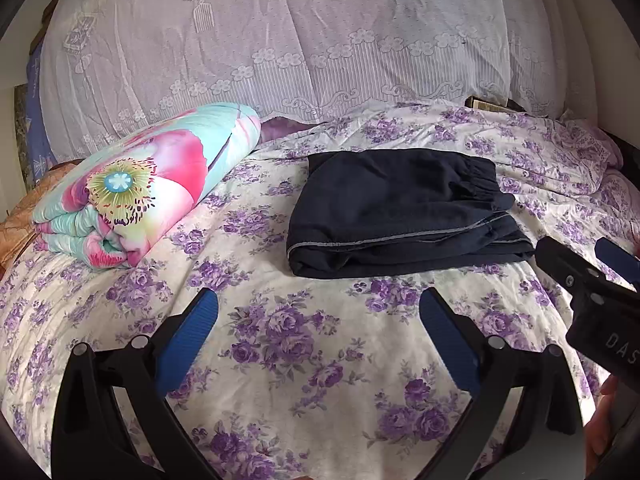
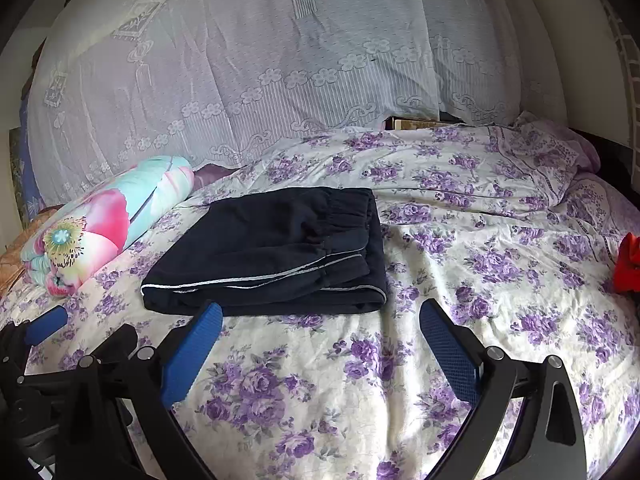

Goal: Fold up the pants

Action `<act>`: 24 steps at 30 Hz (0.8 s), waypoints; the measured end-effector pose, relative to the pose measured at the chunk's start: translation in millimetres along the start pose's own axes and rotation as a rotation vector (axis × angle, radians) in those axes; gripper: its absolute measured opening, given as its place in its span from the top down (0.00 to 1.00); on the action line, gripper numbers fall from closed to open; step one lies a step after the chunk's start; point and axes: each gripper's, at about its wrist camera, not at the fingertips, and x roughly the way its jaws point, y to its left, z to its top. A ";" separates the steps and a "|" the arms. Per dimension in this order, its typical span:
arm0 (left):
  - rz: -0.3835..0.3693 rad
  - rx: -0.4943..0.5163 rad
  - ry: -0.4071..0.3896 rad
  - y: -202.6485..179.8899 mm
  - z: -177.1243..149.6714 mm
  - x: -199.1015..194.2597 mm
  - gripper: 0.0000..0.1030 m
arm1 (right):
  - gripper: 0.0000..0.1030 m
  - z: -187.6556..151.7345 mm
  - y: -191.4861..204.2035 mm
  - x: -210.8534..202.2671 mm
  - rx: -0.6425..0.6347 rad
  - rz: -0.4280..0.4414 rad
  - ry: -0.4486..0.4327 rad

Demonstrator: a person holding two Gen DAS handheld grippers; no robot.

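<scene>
Folded pants [image 1: 404, 212] are lying on the bed [image 1: 304, 360]; left gripper [image 1: 318, 316] and right gripper [image 2: 320, 328] are hovering near, fingers spread, empty. Snagging the top layer risks unfolding the stack.

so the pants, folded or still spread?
Folded: the dark pants lie in a compact layered stack on the floral bedsheet, waistband on top.

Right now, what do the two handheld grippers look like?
Both are matte black plastic frames with silver rivets at the joints. The left gripper and right gripper each end in two blue ribbed pads. White letters "DAS" mark the right gripper's body, seen from the left wrist. No cables or sleeves show.
</scene>
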 end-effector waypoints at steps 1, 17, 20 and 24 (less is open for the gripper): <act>0.000 0.001 0.000 0.2 0.0 0.1 0.05 | 0.03 0.0 0.0 0.0 0.000 0.000 0.000; 0.001 0.003 -0.002 -1.2 -0.1 -0.7 0.05 | 0.03 -0.4 0.0 1.5 0.000 0.002 0.003; 0.001 0.003 -0.003 -1.0 -0.2 -0.7 0.05 | 0.03 -0.2 0.0 1.6 -0.001 0.002 0.003; 0.000 0.005 -0.003 -0.6 -0.5 -0.2 0.05 | 0.03 -0.9 0.5 2.4 -0.001 0.003 0.005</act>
